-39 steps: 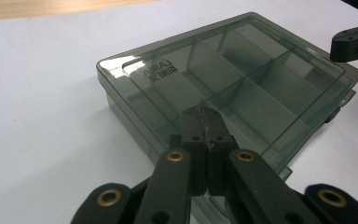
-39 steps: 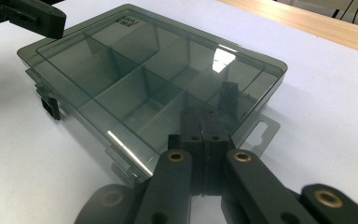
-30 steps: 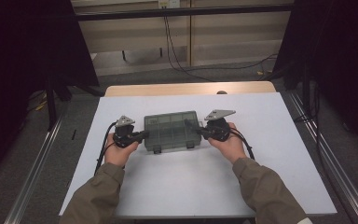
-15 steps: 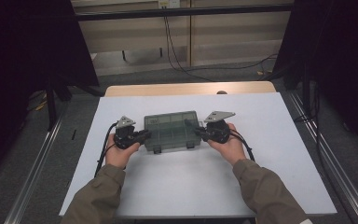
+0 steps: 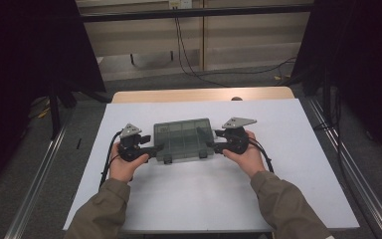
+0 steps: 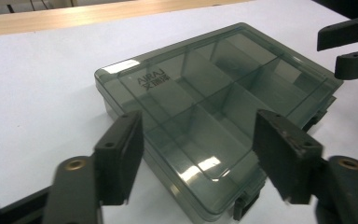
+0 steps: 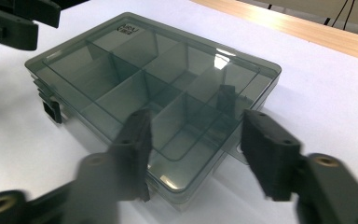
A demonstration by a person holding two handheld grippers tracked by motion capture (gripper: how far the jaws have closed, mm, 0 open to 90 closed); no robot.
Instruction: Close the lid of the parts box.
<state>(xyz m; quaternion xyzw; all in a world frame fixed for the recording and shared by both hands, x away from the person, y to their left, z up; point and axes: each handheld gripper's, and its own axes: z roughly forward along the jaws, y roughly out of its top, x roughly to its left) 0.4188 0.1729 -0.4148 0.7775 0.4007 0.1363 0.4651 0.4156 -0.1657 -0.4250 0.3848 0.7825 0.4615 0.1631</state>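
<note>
Two grippers flank my smoky compartment box [image 5: 184, 140] on the white table [image 5: 278, 189]. Left gripper [image 5: 155, 148] and right gripper [image 5: 213, 145]: jaws just opening, now apart, box ends lying between them, pads clear of it.

- Compartment box [image 6: 214, 121]: brand lettering "AIRAJ" moulded into the clear smoky lid, near one corner of the box; legible in the left gripper view
- Beneath "AIRAJ", at the same lid corner: a second line of smaller characters, too small to read
- Same box [image 7: 154, 93] in the right gripper view: the marking sits at the far lid corner, seen inverted; not legible there
- High view: lid marking too small to read
</note>
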